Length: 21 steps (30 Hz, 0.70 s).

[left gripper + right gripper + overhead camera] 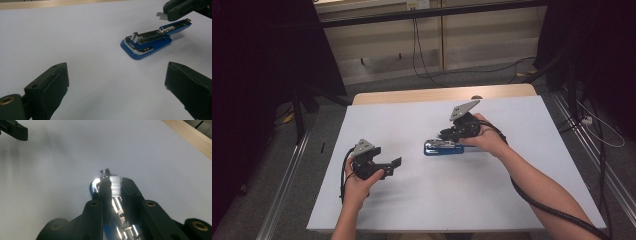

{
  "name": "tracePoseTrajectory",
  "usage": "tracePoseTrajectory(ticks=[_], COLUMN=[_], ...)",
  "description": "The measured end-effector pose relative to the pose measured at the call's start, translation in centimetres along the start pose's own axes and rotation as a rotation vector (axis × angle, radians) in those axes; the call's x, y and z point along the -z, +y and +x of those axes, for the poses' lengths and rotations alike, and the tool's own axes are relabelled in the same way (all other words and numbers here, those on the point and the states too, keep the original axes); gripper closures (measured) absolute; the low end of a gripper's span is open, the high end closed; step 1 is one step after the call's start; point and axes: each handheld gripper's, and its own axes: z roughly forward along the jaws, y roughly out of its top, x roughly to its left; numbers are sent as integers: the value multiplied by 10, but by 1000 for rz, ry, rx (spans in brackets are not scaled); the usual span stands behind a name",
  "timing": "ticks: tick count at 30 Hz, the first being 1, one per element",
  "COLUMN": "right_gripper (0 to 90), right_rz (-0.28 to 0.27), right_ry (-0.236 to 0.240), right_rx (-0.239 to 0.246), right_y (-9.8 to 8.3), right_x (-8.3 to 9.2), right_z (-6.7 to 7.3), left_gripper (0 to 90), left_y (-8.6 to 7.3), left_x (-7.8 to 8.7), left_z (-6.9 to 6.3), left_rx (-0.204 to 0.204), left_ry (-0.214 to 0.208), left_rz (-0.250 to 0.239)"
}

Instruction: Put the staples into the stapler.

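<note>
Right gripper [113, 185] pinching staples [115, 185] over stapler [147, 42]

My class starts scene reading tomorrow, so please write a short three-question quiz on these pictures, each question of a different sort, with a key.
1. True or false: the left gripper is open.
2. What does the right gripper hold between its fingers? A) staple strip B) pen C) coin
3. Fill in: the blue stapler lies opened on the white ____.
Key: 1 true; 2 A; 3 table.

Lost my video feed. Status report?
Left gripper open, idle. Right gripper shut on staple strip above open blue stapler. White table unobstructed.
</note>
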Motion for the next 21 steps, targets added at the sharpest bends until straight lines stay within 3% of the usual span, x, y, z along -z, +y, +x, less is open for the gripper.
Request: tracePoseTrajectory(ticks=[21], right_gripper=[792], right_rz=[13], right_ry=[42], right_rx=[9], right_y=[-3], right_x=[-16], right_z=[-4], left_gripper=[55], left_y=[0], left_x=[0], left_z=[0], left_rx=[0], left_ry=[8], left_rz=[4])
